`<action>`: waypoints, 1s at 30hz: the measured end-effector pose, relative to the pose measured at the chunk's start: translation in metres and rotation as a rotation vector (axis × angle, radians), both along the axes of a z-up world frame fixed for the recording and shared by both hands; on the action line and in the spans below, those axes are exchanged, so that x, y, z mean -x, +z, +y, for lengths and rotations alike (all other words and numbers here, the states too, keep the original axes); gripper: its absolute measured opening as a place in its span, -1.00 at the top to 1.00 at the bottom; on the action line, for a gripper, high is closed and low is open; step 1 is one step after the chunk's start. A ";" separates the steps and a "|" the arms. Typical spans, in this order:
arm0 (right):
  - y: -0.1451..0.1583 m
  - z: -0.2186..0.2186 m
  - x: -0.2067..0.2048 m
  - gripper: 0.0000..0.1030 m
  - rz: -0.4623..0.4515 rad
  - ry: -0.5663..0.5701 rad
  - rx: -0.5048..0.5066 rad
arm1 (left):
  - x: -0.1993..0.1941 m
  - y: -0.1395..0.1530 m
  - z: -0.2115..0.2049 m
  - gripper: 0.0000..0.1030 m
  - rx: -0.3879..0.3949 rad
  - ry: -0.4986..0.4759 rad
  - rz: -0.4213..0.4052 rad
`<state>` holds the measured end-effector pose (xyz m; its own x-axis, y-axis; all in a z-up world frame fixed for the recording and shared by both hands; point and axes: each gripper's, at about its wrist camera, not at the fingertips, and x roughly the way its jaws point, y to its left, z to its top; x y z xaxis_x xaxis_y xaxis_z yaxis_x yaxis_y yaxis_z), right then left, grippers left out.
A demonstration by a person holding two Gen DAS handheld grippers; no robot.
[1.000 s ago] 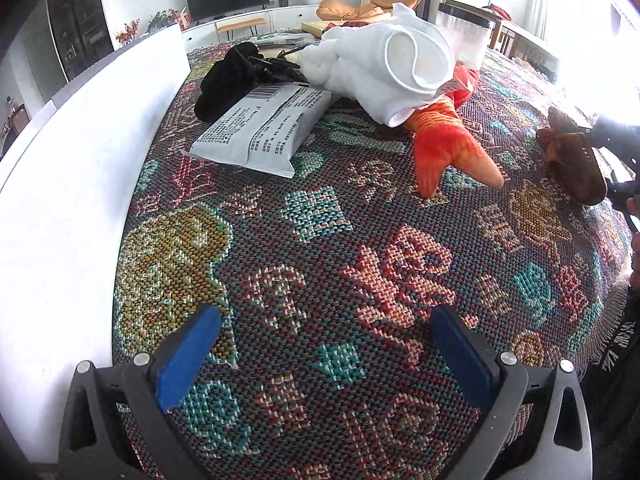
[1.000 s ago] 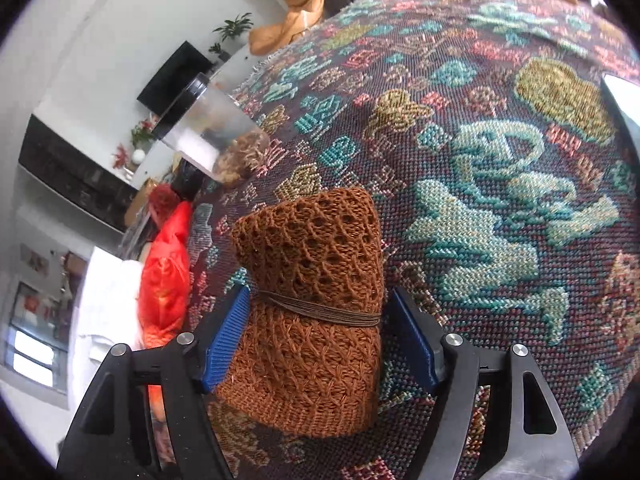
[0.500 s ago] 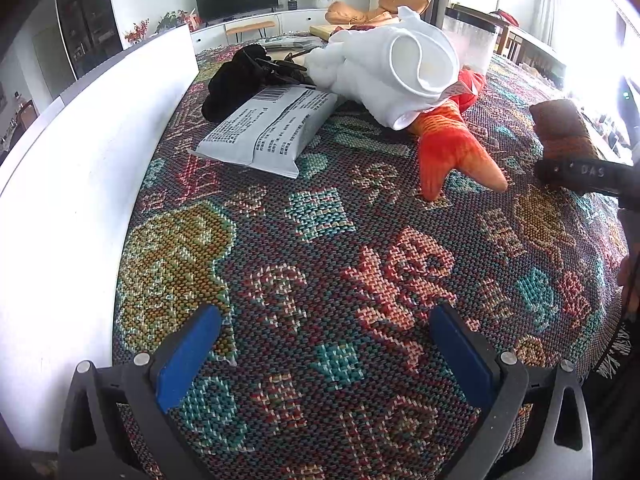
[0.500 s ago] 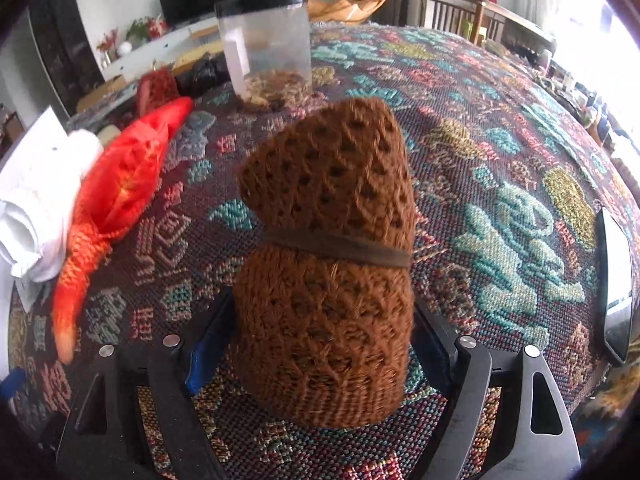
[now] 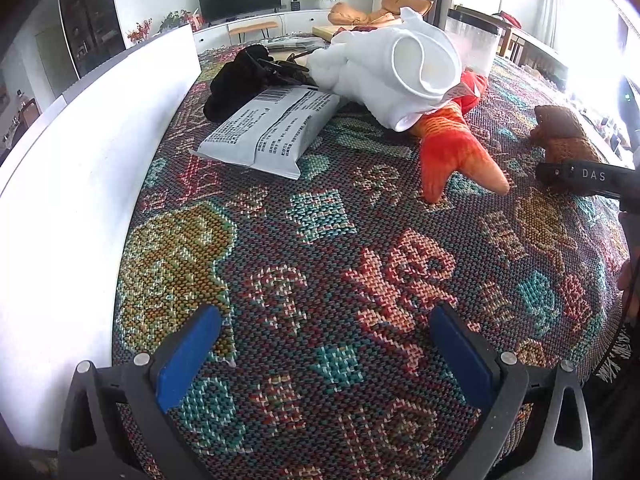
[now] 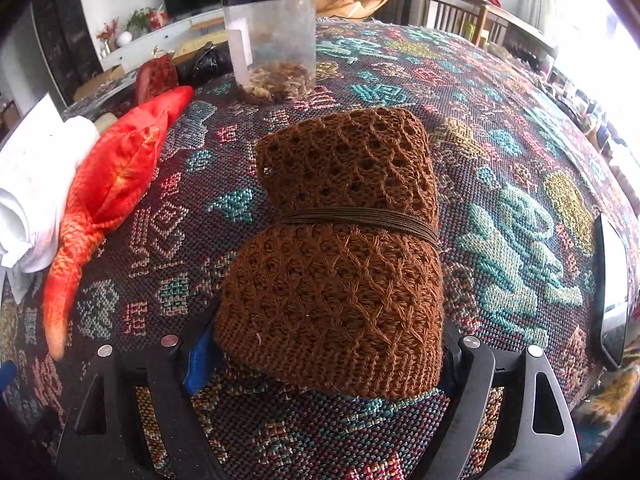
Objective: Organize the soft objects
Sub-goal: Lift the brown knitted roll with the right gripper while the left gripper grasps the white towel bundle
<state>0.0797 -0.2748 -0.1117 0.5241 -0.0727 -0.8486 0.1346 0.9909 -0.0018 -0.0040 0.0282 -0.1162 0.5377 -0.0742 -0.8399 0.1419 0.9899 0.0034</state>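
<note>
the brown knitted bundle [image 6: 340, 256], tied round its middle with a dark cord [image 6: 360, 218], is lying on the patterned woven cloth [image 6: 500, 184] between the fingers of the right gripper [image 6: 324, 356]. the jaws are standing wide; the blue pad on the left side [image 6: 198, 360] is showing just beside the knit, and whether it is touching is hard to tell. the other pad is hiding behind the bundle.

the left gripper [image 5: 324, 348] is hovering over bare cloth with its blue pads [image 5: 186, 360] spread far apart and nothing between them.

an orange-red plush fish [image 6: 108, 192] is lying to the left of the bundle, its head end partly under a rolled white soft item [image 5: 400, 76]. a clear jar with a black lid [image 6: 272, 36] is standing upright beyond the bundle, with brownish bits sitting in its bottom.

from the left wrist view, a grey printed packet [image 5: 272, 128] is lying flat near a black soft heap [image 5: 236, 84], both beside a white board [image 5: 80, 184] running along the cloth's edge. a dark flat device [image 6: 610, 296] is resting at the cloth's right edge.
</note>
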 end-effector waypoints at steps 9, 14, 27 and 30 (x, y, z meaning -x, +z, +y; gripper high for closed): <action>0.000 0.000 0.000 -0.66 0.000 0.000 0.000 | 0.000 0.000 0.000 -1.00 0.000 0.000 0.000; 0.000 0.000 0.000 -0.66 0.000 0.000 0.000 | 0.000 0.000 0.000 -1.00 0.000 0.001 -0.001; 0.000 0.000 0.000 -0.67 0.000 0.001 0.000 | -0.022 0.019 0.007 -1.00 0.085 0.002 0.068; 0.000 0.000 0.000 -0.67 0.000 0.001 0.000 | -0.040 0.058 0.008 -1.00 0.165 0.010 -0.028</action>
